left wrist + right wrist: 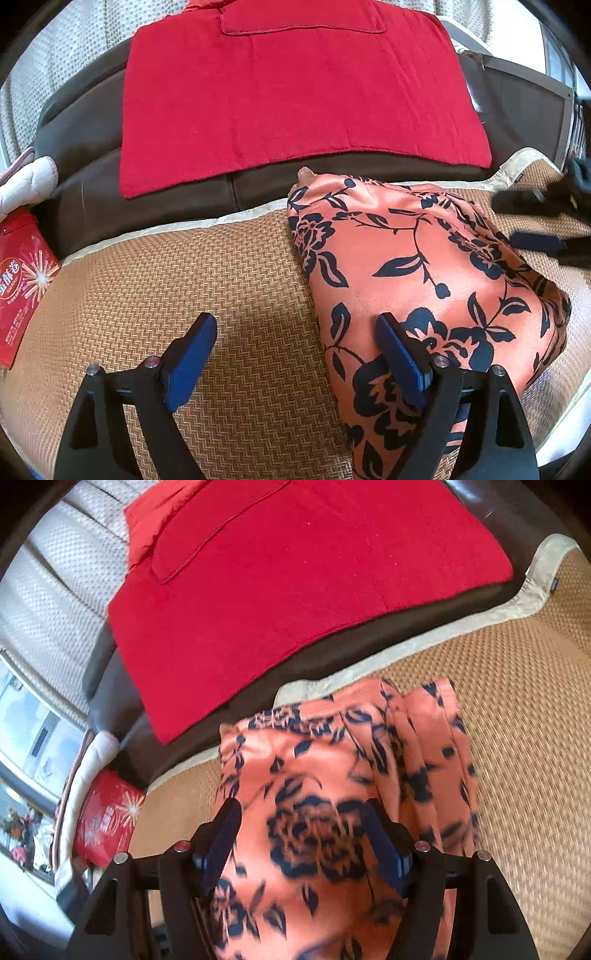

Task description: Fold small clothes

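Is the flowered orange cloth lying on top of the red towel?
No, the orange cloth lies on the woven mat, apart from the red towel.

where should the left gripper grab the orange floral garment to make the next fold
Probably the left edge of the orange floral garment, where it lies flat on the woven mat. Come from the bare mat side, low. The open left gripper already straddles that edge. Its right side is bunched in pleats, a poorer hold. The right gripper is open over the cloth.
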